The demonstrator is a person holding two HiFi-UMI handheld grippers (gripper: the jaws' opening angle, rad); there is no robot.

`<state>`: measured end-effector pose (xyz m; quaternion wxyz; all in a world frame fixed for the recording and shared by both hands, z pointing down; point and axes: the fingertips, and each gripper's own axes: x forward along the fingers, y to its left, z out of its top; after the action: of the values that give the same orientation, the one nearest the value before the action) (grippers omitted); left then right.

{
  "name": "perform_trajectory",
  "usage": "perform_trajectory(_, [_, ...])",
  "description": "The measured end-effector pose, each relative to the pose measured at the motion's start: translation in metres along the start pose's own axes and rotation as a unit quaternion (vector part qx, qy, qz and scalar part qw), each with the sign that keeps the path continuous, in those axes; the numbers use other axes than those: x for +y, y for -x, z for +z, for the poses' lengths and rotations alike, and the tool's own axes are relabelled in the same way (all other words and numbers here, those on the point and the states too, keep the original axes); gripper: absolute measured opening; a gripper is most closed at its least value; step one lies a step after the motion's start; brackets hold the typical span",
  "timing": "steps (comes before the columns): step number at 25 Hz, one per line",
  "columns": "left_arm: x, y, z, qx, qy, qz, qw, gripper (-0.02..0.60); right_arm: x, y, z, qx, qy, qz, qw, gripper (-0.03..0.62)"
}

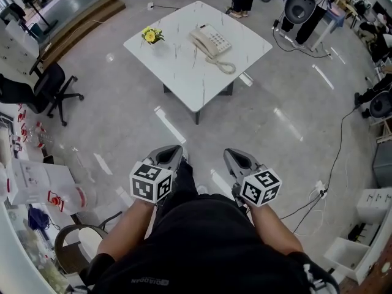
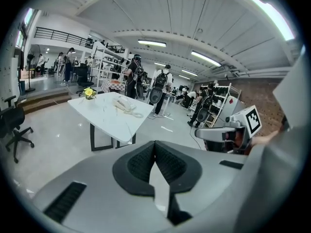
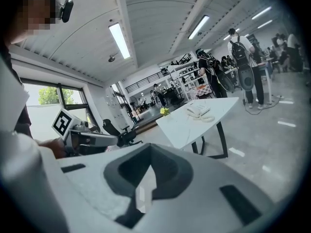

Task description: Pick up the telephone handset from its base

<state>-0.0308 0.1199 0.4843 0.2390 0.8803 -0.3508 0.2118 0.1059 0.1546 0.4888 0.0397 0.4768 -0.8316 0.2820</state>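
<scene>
A cream telephone (image 1: pixel 210 41) sits on the far right part of a white marble-look table (image 1: pixel 184 75), its handset resting on the base and a coiled cord (image 1: pixel 224 67) trailing toward me. Both grippers hang close to my body, well short of the table, over bare floor. My left gripper (image 1: pixel 174 152) has its jaws together with nothing between them, and so does my right gripper (image 1: pixel 234 156). In the left gripper view the telephone (image 2: pixel 124 104) is small and distant beyond the shut jaws (image 2: pixel 155 144). The right gripper view also shows the telephone (image 3: pixel 200 111) far off.
A pot of yellow flowers (image 1: pixel 152 35) stands on the table's left corner. A black office chair (image 1: pixel 50 89) is at the left, cables (image 1: pixel 334 164) run over the floor at the right, and white boxes (image 1: pixel 37 182) lie near my left. People stand beyond the table (image 2: pixel 160 84).
</scene>
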Motion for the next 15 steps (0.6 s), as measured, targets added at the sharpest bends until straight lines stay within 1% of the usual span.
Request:
perform_trajectory(7, [0.013, -0.018, 0.02, -0.006, 0.004, -0.005, 1.0, 0.002, -0.012, -0.013, 0.002, 0.013, -0.003, -0.007, 1.0, 0.0])
perform_trajectory(11, [0.026, -0.025, 0.021, 0.002, 0.008, -0.004, 1.0, 0.003, -0.015, -0.029, 0.006, 0.018, -0.001, -0.002, 1.0, 0.0])
perform_trajectory(15, [0.044, -0.035, 0.03, 0.0, 0.012, 0.0, 0.9999, 0.002, -0.021, -0.053, 0.016, 0.022, 0.003, 0.002, 1.0, 0.0])
